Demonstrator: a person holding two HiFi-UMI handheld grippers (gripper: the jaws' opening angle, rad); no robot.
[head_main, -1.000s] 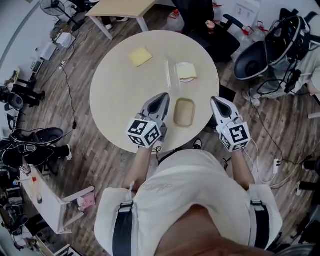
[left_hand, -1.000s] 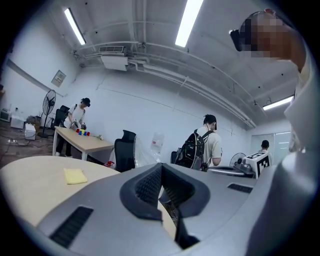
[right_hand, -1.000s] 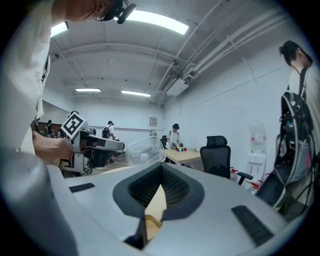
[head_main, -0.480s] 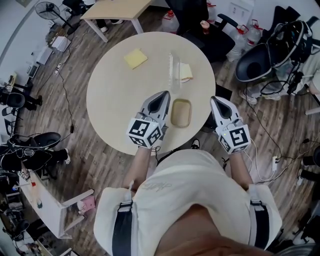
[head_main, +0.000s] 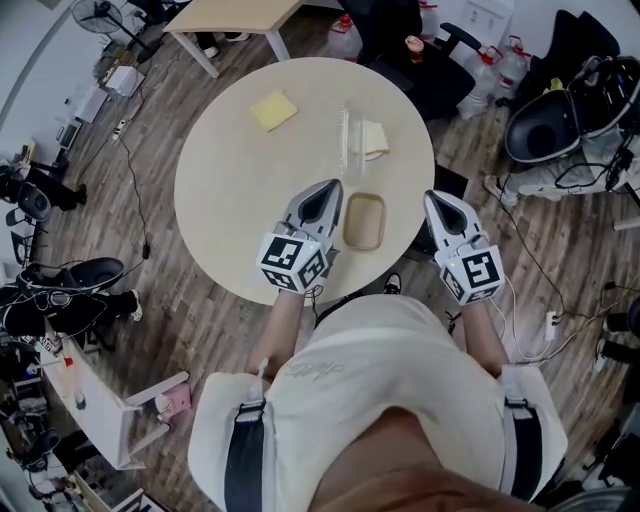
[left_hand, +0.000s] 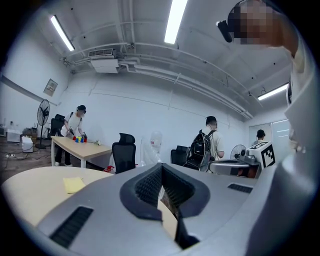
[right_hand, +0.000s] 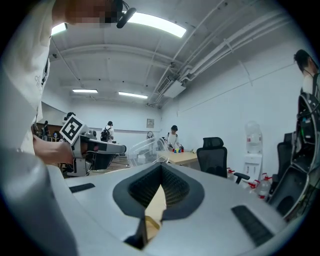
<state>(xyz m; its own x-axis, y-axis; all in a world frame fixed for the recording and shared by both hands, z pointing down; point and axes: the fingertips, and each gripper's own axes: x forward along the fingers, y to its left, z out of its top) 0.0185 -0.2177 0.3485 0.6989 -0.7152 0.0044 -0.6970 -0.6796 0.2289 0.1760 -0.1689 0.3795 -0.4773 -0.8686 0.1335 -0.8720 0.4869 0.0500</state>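
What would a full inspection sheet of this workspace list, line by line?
Surface: round pale table on a wood floor.
Job's things: tan tray between the tools, apart from both.
Clutter: yellow pad; open clear box.
Tools: left tool shut, over the table beside the tray; right tool shut, at the table's edge.
Cables: black cable left; white cable right.
Surroundings: office chairs, second table.
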